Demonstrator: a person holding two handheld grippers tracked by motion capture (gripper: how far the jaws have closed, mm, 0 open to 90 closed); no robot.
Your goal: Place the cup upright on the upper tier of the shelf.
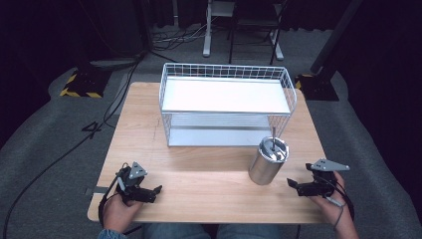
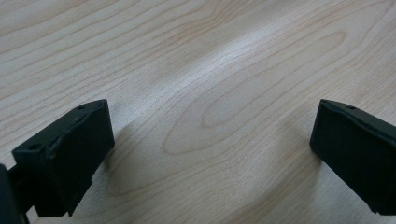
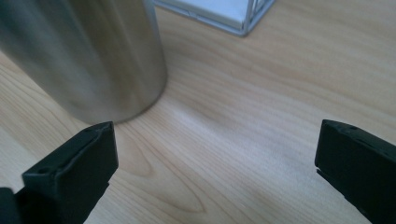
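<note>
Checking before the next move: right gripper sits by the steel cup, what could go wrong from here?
1. The steel cup is tall, smooth and upright; the open right gripper could nudge it sideways and tip it rather than straddle it.
2. A thin rod sticks out of the cup and might rattle or fall out if it tilts.
3. The wire rack stands close behind; a push could knock the cup into it.

The left tongs point(image 1: 158, 189) gape wide, held low in one hand. The right tongs point(image 1: 290, 183) gape too, pointing toward them.
</note>
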